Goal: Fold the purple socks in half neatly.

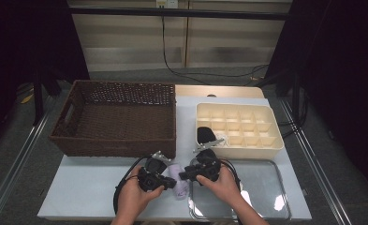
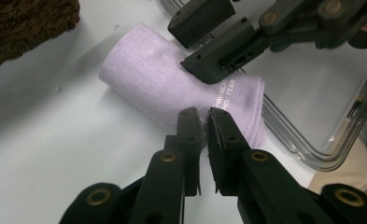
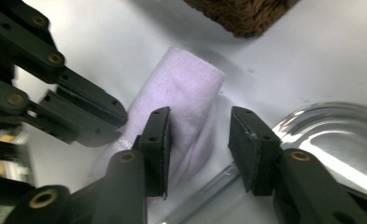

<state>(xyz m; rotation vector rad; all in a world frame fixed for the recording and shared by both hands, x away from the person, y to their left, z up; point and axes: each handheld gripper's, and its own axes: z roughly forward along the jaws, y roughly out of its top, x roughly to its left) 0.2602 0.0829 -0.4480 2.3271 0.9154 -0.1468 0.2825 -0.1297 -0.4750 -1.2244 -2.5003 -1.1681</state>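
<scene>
A lilac cloth (image 1: pixel 180 190), rolled or folded into a short bundle, lies on the white table just left of the clear tray; it carries small white print (image 2: pixel 224 95). My left gripper (image 1: pixel 170 183) reaches it from the left. In the left gripper view its jaws (image 2: pixel 204 122) stand only a narrow slit apart at the cloth's (image 2: pixel 158 77) near edge, and I cannot tell whether fabric sits in the slit. My right gripper (image 1: pixel 184 174) comes from the right. It (image 3: pixel 202 140) is open and straddles the cloth (image 3: pixel 186 93), which lies between the pads.
A brown wicker basket (image 1: pixel 121 85) stands at the back left. A cream divided organiser (image 1: pixel 240 124) sits at the back right with a dark item (image 1: pixel 205 135) in its near left part. The clear tray (image 1: pixel 261 187) lies front right, its rim beside the cloth.
</scene>
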